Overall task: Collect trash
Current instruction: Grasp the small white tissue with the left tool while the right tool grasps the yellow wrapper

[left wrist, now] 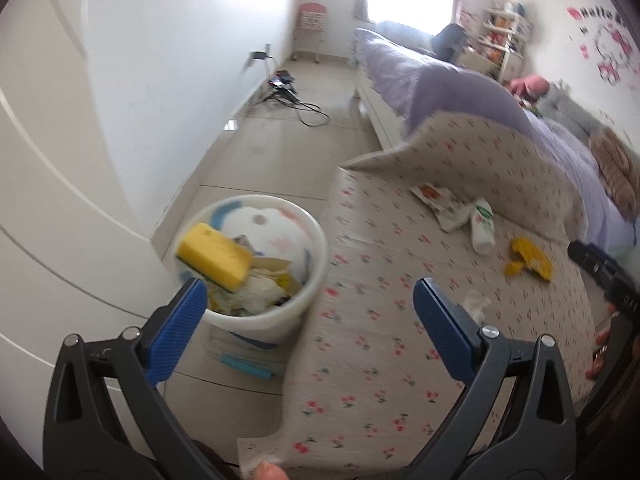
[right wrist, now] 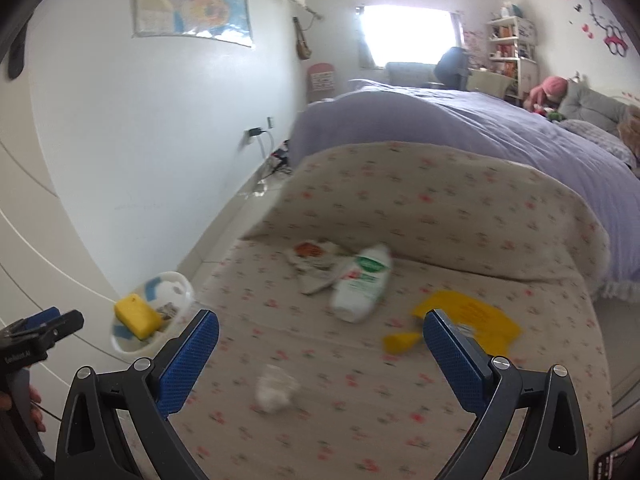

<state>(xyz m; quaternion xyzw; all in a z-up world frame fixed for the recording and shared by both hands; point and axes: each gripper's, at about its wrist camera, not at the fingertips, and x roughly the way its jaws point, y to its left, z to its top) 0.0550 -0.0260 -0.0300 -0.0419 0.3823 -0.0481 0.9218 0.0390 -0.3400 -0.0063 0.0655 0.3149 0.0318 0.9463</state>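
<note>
Left wrist view: your left gripper [left wrist: 310, 294] hangs with jaws spread wide and empty beside the white bin [left wrist: 256, 264], in which a yellow sponge [left wrist: 214, 258] tops the litter. On the floral mat [left wrist: 400, 360] right of the bin lie a wrapper [left wrist: 438, 200], a white bottle [left wrist: 482, 226], yellow scraps [left wrist: 530, 260] and a crumpled tissue [left wrist: 474, 302]

Right wrist view: your right gripper [right wrist: 320, 330] is likewise spread and empty, above the tissue [right wrist: 276, 392], well right of the bin [right wrist: 156, 312]. The tissue should be light and soft; pinch its bulk. The bottle [right wrist: 362, 284] looks smooth and rigid; take it across the body
</note>
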